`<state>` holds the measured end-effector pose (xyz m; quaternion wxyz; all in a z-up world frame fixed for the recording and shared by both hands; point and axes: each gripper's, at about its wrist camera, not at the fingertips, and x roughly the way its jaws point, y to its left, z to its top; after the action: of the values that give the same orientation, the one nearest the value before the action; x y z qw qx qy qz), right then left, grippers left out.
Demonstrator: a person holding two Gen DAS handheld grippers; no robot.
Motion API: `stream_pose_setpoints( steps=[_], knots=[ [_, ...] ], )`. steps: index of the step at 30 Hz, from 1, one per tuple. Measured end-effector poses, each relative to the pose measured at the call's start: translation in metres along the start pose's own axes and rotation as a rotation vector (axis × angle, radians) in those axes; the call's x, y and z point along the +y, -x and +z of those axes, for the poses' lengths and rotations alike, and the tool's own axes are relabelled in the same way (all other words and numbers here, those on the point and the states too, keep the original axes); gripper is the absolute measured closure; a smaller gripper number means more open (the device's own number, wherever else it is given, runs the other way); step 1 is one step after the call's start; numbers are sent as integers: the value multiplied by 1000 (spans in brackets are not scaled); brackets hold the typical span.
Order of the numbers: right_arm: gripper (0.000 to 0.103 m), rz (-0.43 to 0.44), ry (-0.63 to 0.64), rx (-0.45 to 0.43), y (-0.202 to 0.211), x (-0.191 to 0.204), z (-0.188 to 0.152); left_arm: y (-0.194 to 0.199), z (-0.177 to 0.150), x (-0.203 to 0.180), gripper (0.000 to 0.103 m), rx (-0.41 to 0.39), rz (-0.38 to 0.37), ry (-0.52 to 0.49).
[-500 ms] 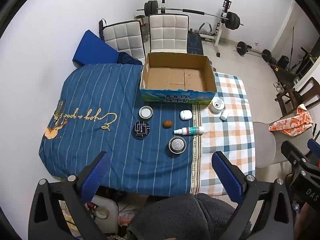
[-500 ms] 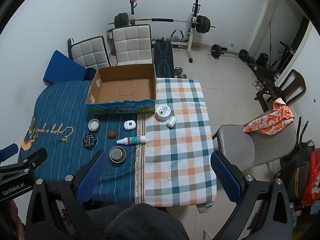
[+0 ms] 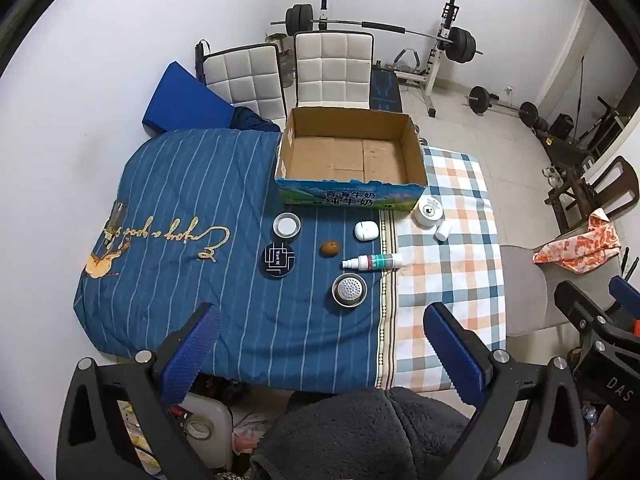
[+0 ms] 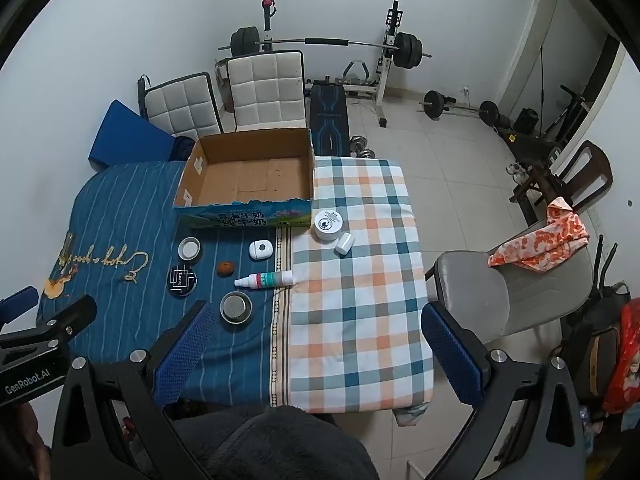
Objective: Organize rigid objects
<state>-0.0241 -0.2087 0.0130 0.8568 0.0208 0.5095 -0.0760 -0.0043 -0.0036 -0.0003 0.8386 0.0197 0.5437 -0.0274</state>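
An empty cardboard box stands at the table's far side. In front of it lie a white lid, a black round disc, a small brown ball, a white case, a spray bottle, a metal strainer cup, a white jar and a small white bottle. My left gripper and right gripper are both open and empty, held high above the near edge.
The table wears a blue striped cloth on the left and a checked cloth on the right. Two white chairs stand behind it, a grey chair to the right. Gym equipment fills the back.
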Motion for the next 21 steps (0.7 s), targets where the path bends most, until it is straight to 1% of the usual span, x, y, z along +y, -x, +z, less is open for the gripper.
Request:
stream_pose_setpoints(
  steps=[4, 6, 9, 21],
  knots=[
    [0, -1, -2, -3, 0, 0, -1, -1, -2, -4, 0, -4, 2, 2],
    [0, -7, 0, -5, 0, 4, -1, 7, -2, 3, 0, -11, -4, 16],
    [0, -7, -2, -8, 4, 5, 0, 8, -3, 2, 0, -17, -4, 20],
    [0, 1, 4, -22, 12, -1, 3, 9, -4, 2, 0, -20, -9, 29]
  ],
)
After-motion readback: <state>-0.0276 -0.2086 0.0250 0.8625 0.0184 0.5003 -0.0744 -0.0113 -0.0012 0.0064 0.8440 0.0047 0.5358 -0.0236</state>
